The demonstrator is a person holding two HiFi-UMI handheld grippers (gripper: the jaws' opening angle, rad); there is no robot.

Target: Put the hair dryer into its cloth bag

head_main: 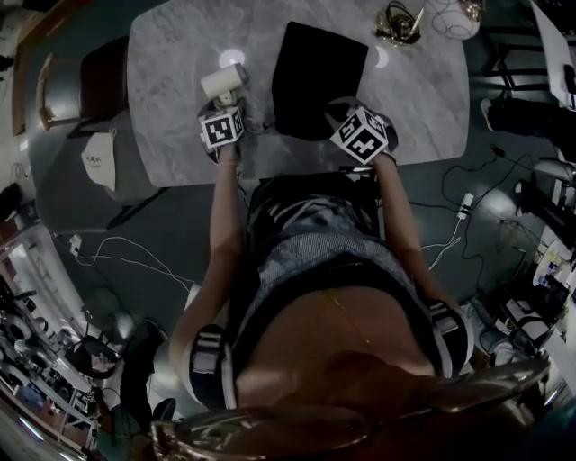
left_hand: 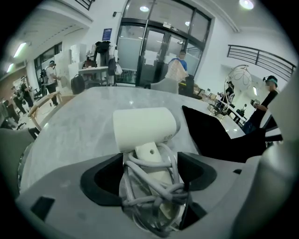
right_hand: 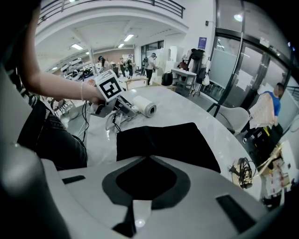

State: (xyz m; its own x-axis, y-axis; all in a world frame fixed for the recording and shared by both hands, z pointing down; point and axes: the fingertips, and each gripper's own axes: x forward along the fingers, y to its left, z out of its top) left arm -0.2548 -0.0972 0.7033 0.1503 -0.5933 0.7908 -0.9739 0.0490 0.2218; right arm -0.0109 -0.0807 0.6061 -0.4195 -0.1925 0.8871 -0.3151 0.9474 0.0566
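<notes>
1. Now the hair dryer point(head_main: 223, 83) lies on the pale marble surface point(head_main: 171, 108), just left of the cloth bag point(head_main: 315, 76) and apart from it.
2. Its white barrel points across the surface, and its handle, wrapped in loops of grey cord point(left_hand: 154, 186), points back toward the person.
3. Left gripper point(head_main: 227, 101): the jaws stand wide apart, one on each side of the cord-wrapped handle. The handle sits in the gap between them, and the pads do not clamp it.
4. The black bag lies flat, its near edge toward the person.
5. Right gripper point(head_main: 342, 108): the jaws are closed on the bag's near edge, close to its right corner, with black cloth filling the space between the pads.
6. A small tangle of cable point(head_main: 399, 25) rests at the far side of the surface, well apart from the bag.
</notes>
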